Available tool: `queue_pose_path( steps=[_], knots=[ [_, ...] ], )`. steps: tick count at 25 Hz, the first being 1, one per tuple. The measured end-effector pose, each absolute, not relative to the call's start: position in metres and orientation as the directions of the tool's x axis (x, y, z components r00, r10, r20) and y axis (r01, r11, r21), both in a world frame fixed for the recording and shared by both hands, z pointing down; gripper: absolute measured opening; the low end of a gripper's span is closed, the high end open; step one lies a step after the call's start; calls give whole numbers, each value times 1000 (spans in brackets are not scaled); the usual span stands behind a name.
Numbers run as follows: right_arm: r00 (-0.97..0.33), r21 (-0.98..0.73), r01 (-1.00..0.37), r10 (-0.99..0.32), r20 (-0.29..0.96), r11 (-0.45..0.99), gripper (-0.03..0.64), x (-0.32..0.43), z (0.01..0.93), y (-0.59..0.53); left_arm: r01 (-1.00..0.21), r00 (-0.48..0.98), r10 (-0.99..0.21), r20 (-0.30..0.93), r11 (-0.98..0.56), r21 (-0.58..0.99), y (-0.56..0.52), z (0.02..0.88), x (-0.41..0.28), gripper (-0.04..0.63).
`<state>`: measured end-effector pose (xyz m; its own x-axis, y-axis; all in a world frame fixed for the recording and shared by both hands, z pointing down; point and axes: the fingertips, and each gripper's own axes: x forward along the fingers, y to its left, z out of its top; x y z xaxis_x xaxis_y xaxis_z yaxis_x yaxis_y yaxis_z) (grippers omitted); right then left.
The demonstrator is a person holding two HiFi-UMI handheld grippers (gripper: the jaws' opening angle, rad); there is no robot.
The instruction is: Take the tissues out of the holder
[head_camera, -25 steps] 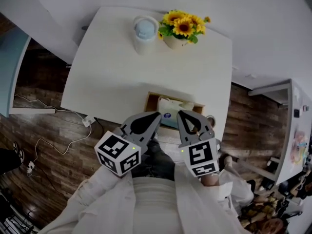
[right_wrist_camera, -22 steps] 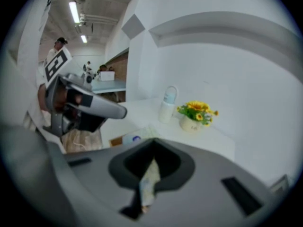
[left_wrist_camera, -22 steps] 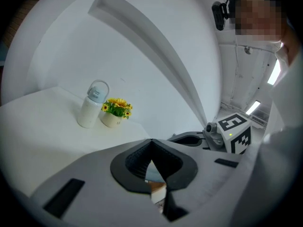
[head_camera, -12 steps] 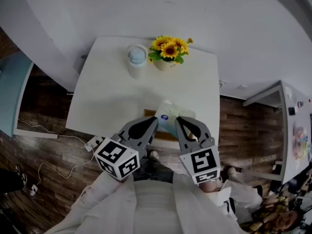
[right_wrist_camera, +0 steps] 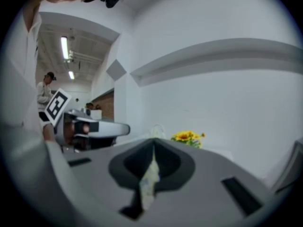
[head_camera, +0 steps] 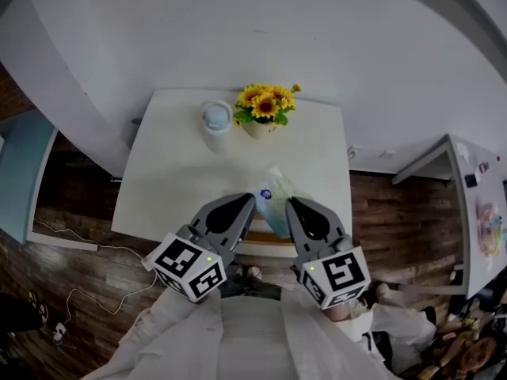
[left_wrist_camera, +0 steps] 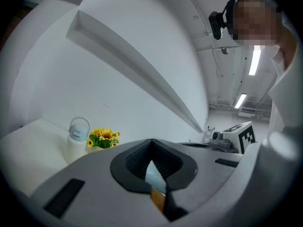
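worktop: white worktop (head_camera: 170,180), white wall behind, wood-plank floor (head_camera: 71,267) around it
sunflowers: potted sunflowers (head_camera: 264,108) at the far edge, white jug (head_camera: 215,123) just left of them
tissue pack: tissue pack (head_camera: 274,198) nearer than the sunflowers, over the wooden holder (head_camera: 267,244)
left tool: left tool (head_camera: 250,204) clamped on the pack's edge
right tool: right tool (head_camera: 291,206) pinching it too
writing: blue round logo, unreadable

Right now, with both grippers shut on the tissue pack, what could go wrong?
1. The left gripper and right gripper each seem to pinch only a thin edge of the tissue pack, so it may slip or tear if they pull apart.
2. The wooden holder sits at the near edge of the table; a snagged pack could drag it off.
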<state>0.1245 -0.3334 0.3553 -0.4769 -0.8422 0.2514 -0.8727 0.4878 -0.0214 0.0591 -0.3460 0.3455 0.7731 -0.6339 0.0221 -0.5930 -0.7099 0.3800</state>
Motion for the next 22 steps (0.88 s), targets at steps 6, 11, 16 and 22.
queue_pose_path(
  steps=[6, 11, 16, 22],
  knots=[
    [-433, -70, -901, -883, 180, 428, 12, 139, 338, -340, -574, 785, -619, 0, -729, 373, -349, 340, 63, 14],
    [-429, -147, -900, -894, 131, 411, 11, 144, 331, -338, -559, 795, -607, -18, -743, 368, -347, 338, 70, 14],
    [-450, -171, -889, -879, 155, 425, 11, 141, 339, -336, -550, 803, -595, -11, -749, 369, -348, 340, 73, 14],
    [-463, -202, -881, -871, 168, 429, 11, 139, 348, -338, -545, 810, -587, 3, -751, 373, -350, 345, 73, 14]
  ],
)
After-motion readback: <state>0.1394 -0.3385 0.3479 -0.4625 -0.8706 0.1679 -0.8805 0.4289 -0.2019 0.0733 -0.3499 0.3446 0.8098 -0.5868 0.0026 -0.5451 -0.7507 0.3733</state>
